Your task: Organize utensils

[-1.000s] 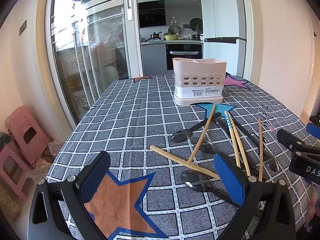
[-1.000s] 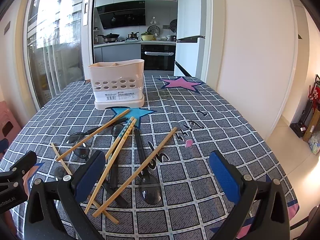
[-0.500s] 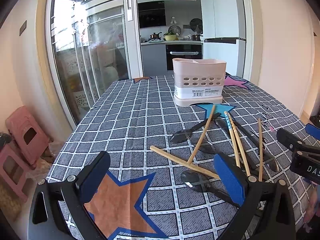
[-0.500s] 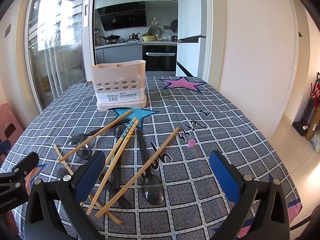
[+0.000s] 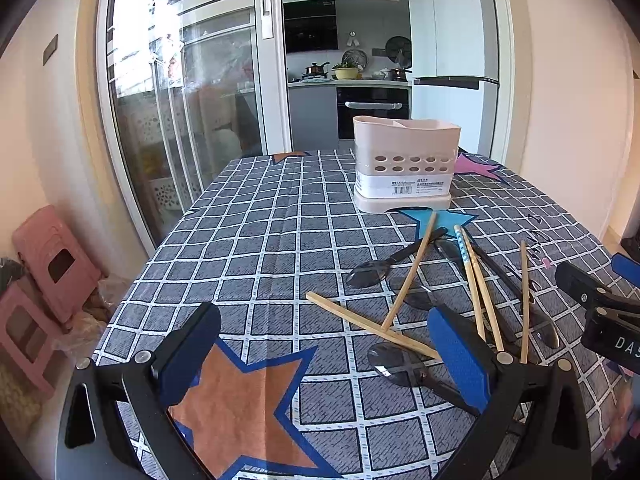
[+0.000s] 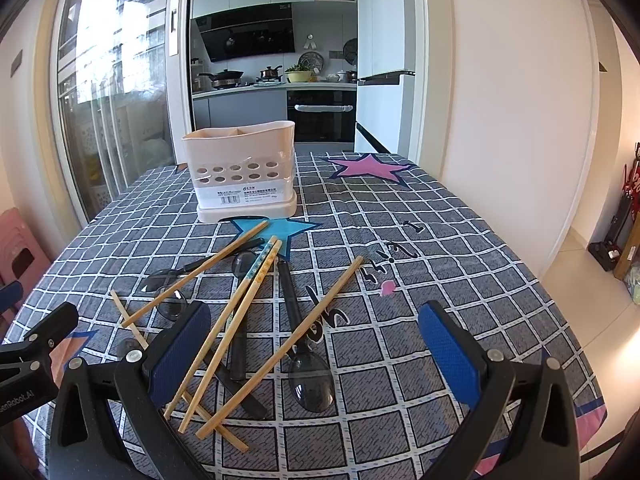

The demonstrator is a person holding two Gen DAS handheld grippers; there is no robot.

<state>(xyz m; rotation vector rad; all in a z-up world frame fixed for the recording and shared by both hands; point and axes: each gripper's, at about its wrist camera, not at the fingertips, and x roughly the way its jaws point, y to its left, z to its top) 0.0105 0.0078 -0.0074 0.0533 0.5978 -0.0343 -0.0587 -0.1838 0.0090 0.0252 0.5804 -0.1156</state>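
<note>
A pale pink utensil holder (image 5: 405, 164) with round holes stands upright on the checked tablecloth; it also shows in the right wrist view (image 6: 244, 172). Several wooden chopsticks (image 6: 244, 312) and several dark spoons (image 6: 310, 376) lie scattered in front of it; in the left wrist view the chopsticks (image 5: 408, 272) and a spoon (image 5: 368, 270) lie to the right. My left gripper (image 5: 320, 360) is open and empty above an orange star patch. My right gripper (image 6: 316, 356) is open and empty, low over the pile's near end.
The table (image 5: 272, 240) has a grey-blue checked cloth with star patches. A glass sliding door (image 5: 180, 120) and pink stools (image 5: 44, 264) are to the left. A kitchen (image 6: 280, 80) lies behind. The table's right edge (image 6: 560, 304) drops to the floor.
My right gripper has moved slightly forward toward the utensil pile and holder. The left gripper has barely moved.
</note>
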